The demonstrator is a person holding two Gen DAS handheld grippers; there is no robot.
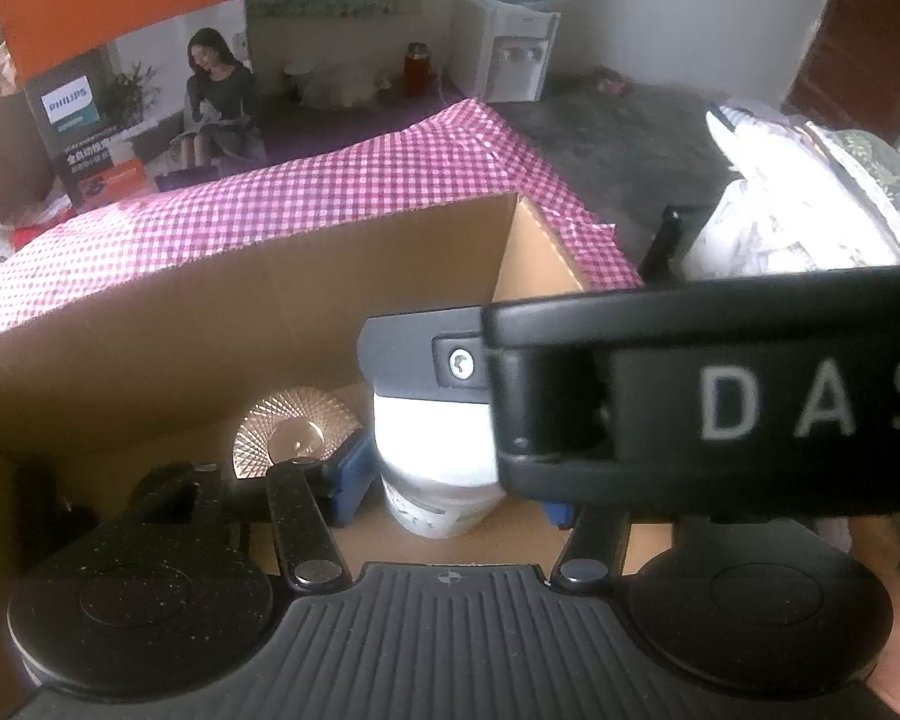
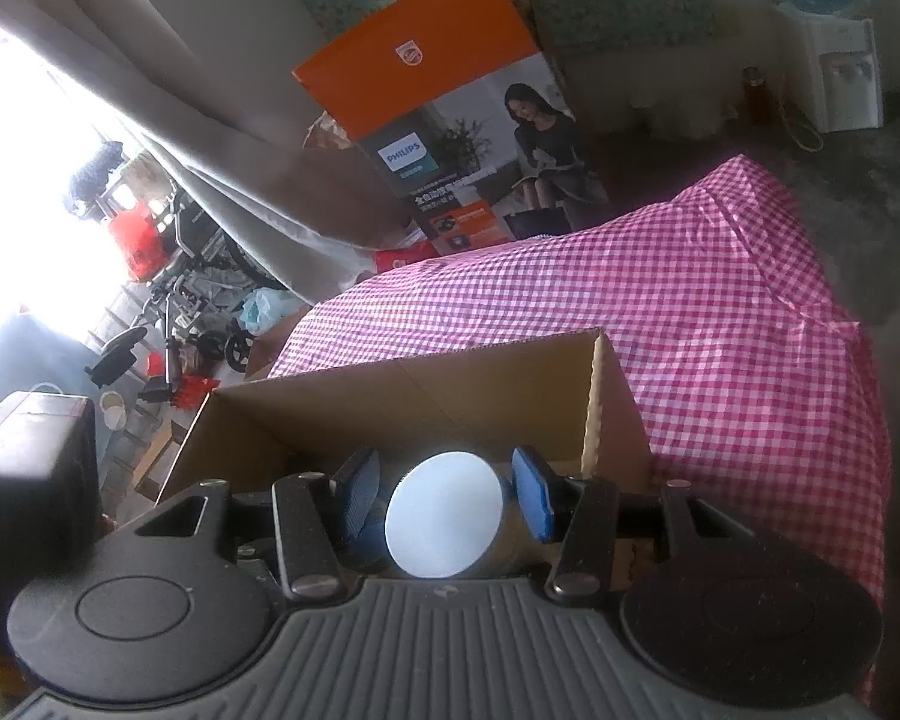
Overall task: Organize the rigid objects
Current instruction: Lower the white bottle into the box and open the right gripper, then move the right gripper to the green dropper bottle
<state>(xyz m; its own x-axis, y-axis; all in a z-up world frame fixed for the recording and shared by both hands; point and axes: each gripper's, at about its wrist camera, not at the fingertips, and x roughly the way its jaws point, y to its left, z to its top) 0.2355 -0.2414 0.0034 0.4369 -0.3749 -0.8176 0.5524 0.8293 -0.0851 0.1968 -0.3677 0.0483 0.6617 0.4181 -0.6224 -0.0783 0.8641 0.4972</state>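
Observation:
A white jar (image 1: 435,468) with a printed lower part stands inside an open cardboard box (image 1: 222,336). My left gripper (image 1: 450,492) has its blue pads (image 1: 354,480) on either side of the jar, spread wider than it. My right gripper (image 2: 447,501) hovers over the same box (image 2: 426,396); the jar's round white lid (image 2: 444,513) lies between its blue pads (image 2: 534,498), with small gaps on both sides. The right gripper's black body (image 1: 720,384) crosses the left wrist view above the jar. A faceted glass dish (image 1: 297,429) lies in the box behind the jar.
The box sits on a pink checked tablecloth (image 2: 660,312). A tall orange Philips carton (image 2: 450,120) stands beyond the table. A water dispenser (image 1: 513,42) stands at the far wall. A white patterned bundle (image 1: 798,204) lies to the right in the left wrist view.

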